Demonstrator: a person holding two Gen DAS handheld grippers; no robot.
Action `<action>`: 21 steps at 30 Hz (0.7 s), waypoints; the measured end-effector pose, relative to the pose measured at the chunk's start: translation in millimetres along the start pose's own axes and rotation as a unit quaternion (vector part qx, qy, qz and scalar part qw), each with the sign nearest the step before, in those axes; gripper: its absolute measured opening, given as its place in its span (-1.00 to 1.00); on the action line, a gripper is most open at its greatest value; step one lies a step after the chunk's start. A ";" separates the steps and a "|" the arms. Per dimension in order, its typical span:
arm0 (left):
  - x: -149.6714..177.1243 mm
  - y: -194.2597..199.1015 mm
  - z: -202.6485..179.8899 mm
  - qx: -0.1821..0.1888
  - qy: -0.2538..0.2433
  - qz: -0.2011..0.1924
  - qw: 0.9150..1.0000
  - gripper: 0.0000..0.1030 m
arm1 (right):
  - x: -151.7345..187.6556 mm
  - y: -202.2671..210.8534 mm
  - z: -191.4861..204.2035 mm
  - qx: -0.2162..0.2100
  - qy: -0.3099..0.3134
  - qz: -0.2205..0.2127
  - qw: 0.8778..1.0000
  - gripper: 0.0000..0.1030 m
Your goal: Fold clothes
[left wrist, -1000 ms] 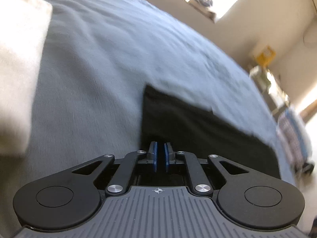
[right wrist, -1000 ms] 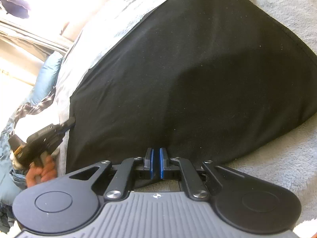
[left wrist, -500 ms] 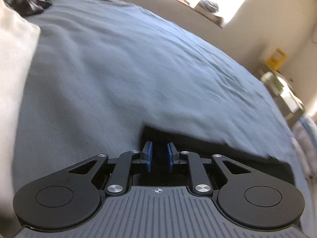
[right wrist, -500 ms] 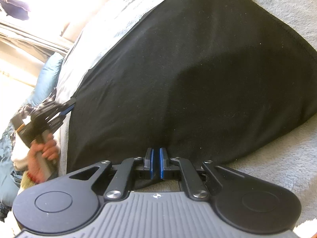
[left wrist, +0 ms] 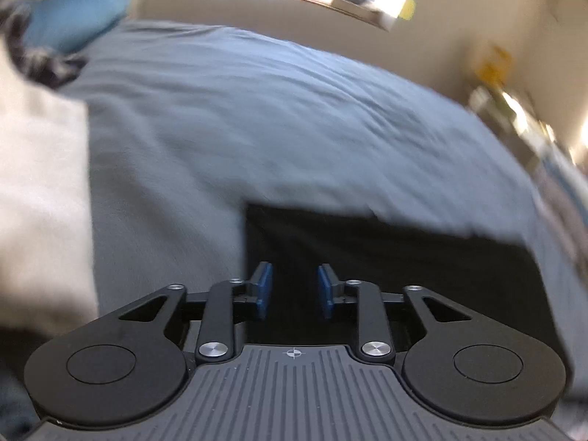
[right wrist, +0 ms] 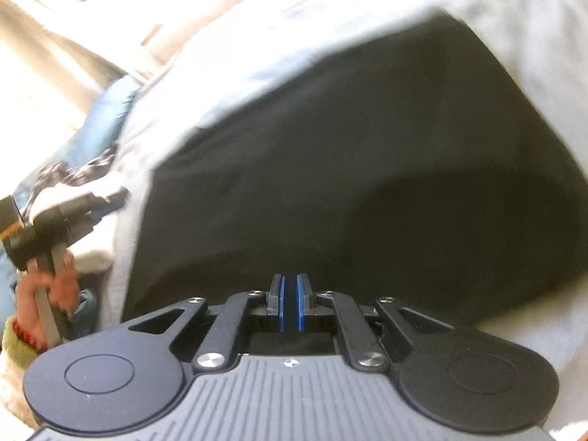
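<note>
The black garment was laid flat on the bed, and its near edge was held by the right gripper, whose blue pads were almost closed on the cloth, probably so that the fold was kept in place. The left gripper was held wide open and empty just above the garment's corner, gripped by a hand. The bed was covered with a grey-blue sheet; a blue pillow and a pale wall were seen behind, blurred.

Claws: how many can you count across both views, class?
2. The left claw hangs open over the black garment; the right claw is clamped on its near edge.
</note>
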State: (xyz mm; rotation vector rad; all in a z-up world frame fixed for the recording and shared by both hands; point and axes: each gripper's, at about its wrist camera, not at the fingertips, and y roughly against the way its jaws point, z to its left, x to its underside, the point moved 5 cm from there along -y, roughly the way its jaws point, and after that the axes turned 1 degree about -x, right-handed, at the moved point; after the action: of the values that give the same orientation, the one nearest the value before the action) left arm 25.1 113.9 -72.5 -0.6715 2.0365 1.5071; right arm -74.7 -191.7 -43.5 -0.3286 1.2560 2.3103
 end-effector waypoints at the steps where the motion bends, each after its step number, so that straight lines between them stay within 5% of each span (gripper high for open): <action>1: 9.1 2.1 -9.7 0.007 -0.016 0.002 1.000 -0.38 | -4.8 1.5 8.1 0.000 0.018 -0.004 1.000 -0.88; 6: 46.5 -0.3 -50.7 0.011 -0.087 -0.004 0.996 -0.36 | -40.8 -33.8 48.9 -0.016 0.103 -0.003 0.995 -0.88; 11: 80.2 -2.8 -87.6 0.014 -0.151 -0.010 0.988 -0.36 | -61.7 -92.6 52.5 0.001 0.123 0.022 0.992 -0.88; 21: 80.9 -4.0 -80.0 0.024 -0.140 -0.014 0.990 -0.28 | -115.5 -142.2 37.2 -0.009 0.052 0.000 0.999 -0.89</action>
State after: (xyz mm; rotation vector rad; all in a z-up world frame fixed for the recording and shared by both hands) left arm -41.5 29.0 -108.9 -0.4400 1.8369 1.4407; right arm 98.7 -130.1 -75.9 -0.4617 1.2850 2.3315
